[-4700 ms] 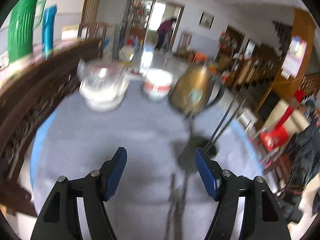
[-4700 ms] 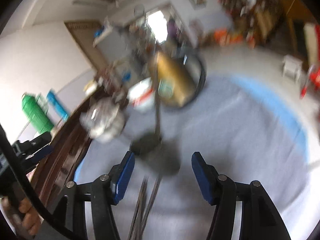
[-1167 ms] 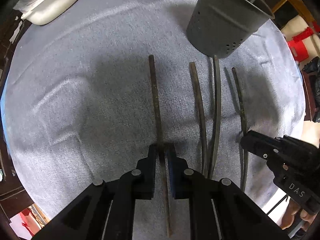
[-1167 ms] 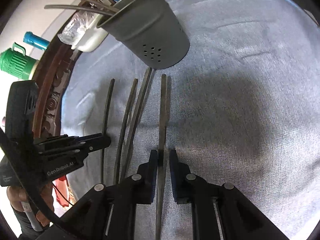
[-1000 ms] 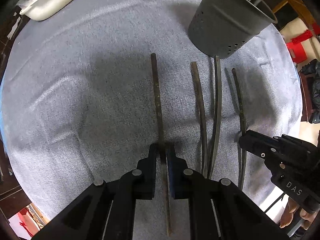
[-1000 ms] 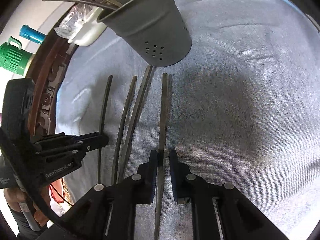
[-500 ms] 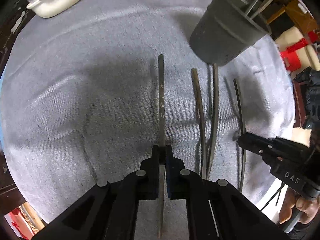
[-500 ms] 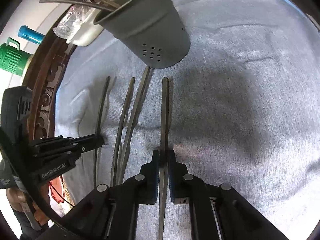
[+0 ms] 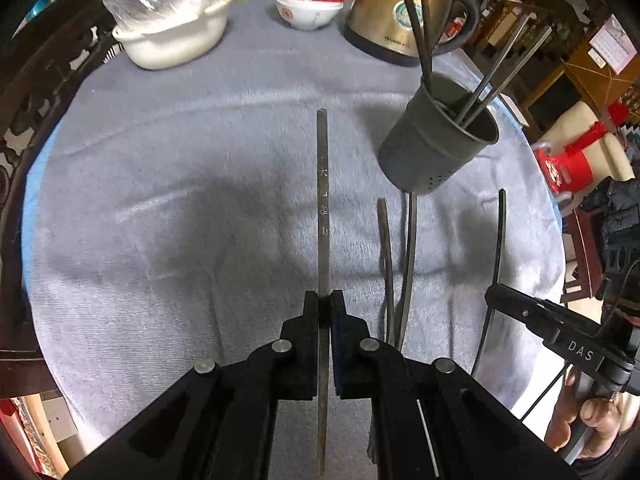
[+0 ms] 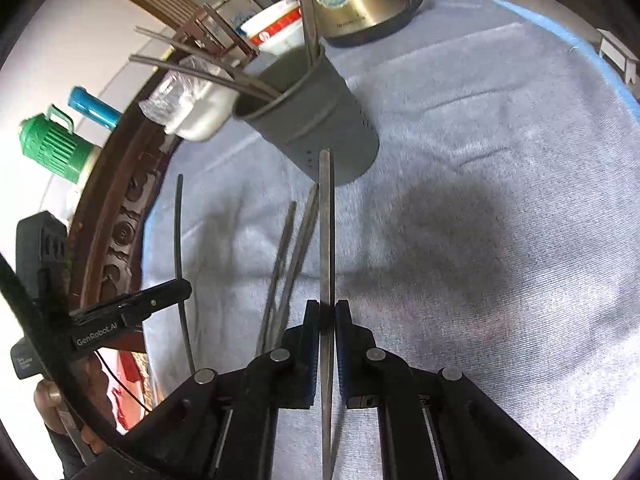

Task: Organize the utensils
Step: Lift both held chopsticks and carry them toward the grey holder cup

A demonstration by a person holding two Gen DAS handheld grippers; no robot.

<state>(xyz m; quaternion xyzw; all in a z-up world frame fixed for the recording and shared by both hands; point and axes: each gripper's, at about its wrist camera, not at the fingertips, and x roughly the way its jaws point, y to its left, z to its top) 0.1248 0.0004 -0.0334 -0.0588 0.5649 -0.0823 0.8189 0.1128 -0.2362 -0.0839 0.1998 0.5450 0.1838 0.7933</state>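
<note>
My left gripper [image 9: 325,300] is shut on a long dark metal chopstick [image 9: 322,184] and holds it lifted off the grey cloth. My right gripper [image 10: 327,308] is shut on another chopstick [image 10: 326,224], its tip near the grey perforated utensil holder [image 10: 316,120]. The holder [image 9: 436,148] stands at right in the left wrist view with several chopsticks in it. Two chopsticks [image 9: 396,264] lie on the cloth below the holder. The right gripper's held chopstick shows in the left wrist view [image 9: 498,248]; the left gripper's shows in the right wrist view [image 10: 180,248].
A white pot with plastic wrap [image 9: 172,36], stacked bowls [image 9: 310,0] and a gold kettle [image 9: 400,12] stand at the far side of the round table [image 9: 160,208]. A carved wooden rim [image 10: 120,216], a green thermos [image 10: 52,148] and a blue bottle [image 10: 94,106] are at left.
Both grippers have lifted their chopsticks off the cloth and tilted up, so the far side of the table has come into view. The holder now looks closer.
</note>
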